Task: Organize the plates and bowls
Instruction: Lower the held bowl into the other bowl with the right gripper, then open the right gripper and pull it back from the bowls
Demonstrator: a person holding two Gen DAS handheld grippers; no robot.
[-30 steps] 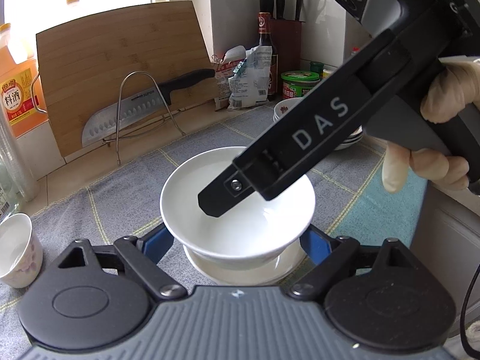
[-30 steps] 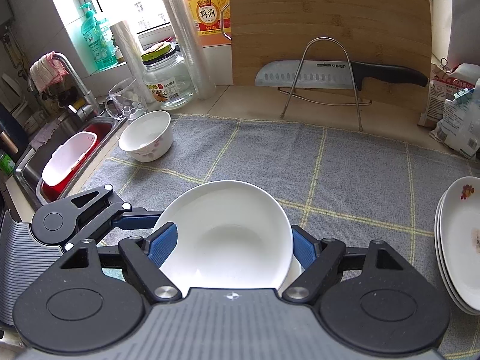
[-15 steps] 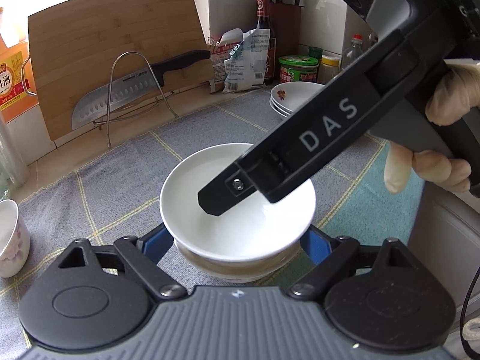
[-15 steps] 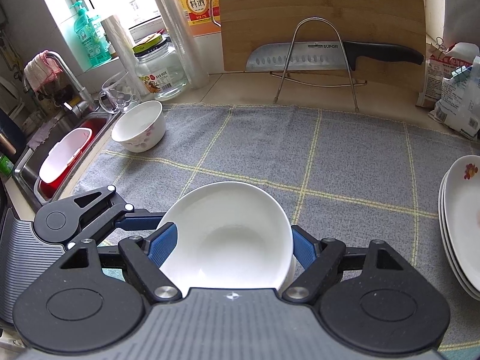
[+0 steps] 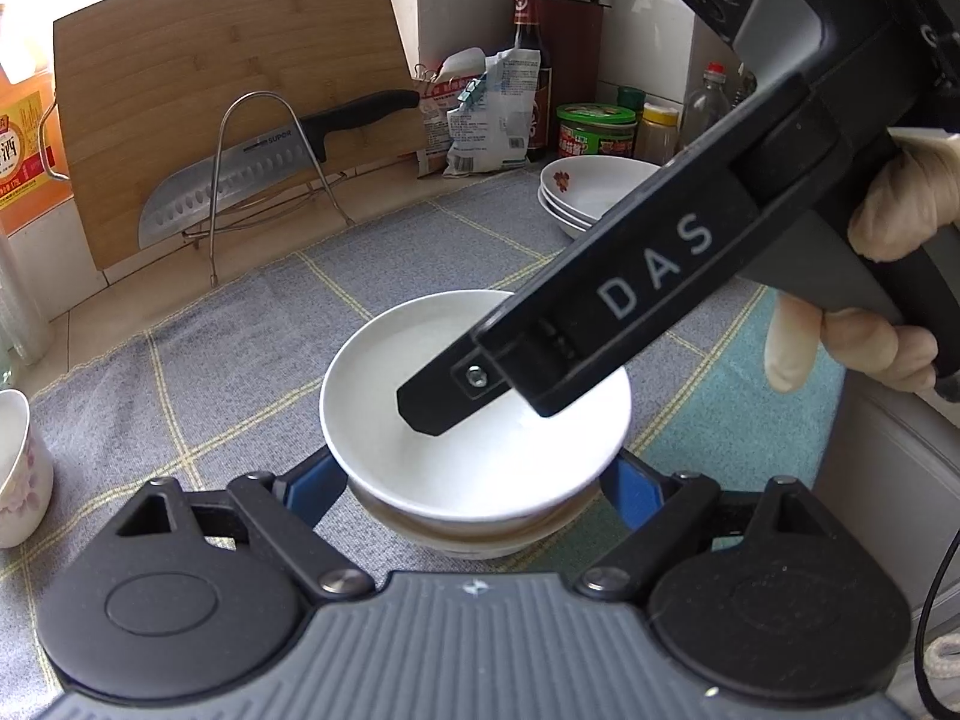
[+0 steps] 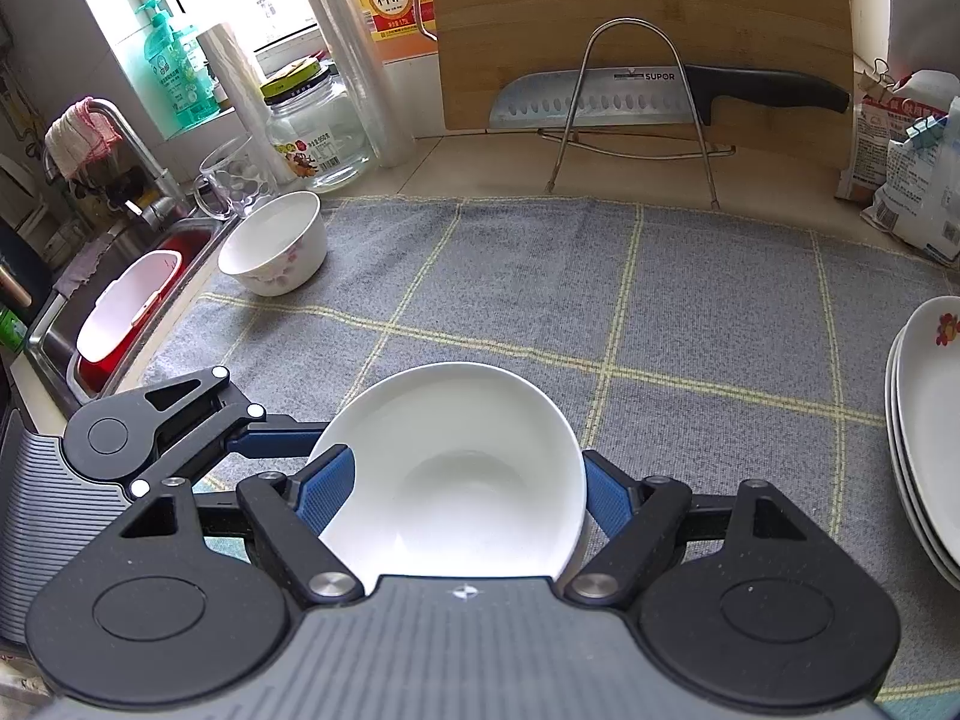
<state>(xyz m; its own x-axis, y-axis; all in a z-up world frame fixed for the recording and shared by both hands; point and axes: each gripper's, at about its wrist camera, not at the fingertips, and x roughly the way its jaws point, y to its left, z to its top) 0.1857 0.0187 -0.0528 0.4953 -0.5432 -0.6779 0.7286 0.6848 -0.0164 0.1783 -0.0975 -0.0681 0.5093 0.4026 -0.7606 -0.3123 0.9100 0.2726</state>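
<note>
Two grippers, left gripper [image 5: 474, 489] and right gripper [image 6: 459, 489], each grasp stacked white bowls [image 6: 456, 468] (upper, lower); flowered bowl [image 6: 273, 252] far left, plates [image 6: 930, 420] right.

The left gripper [image 5: 474, 480] — a black linkage with blue-padded fingers [image 5: 312, 489] — points steeply downward, its jaws spread wide on either side of a white bowl's base; whether the pads press on it cannot be told. The right gripper [image 6: 465, 489], of the same black and blue build, also tilts down, its blue pads [image 6: 324, 489] closed against the bowl's rim from both sides. From the left wrist view, its black body crosses overhead — a pale-gloved hand [image 5: 888, 294] wraps the handle, one finger extended.
</note>
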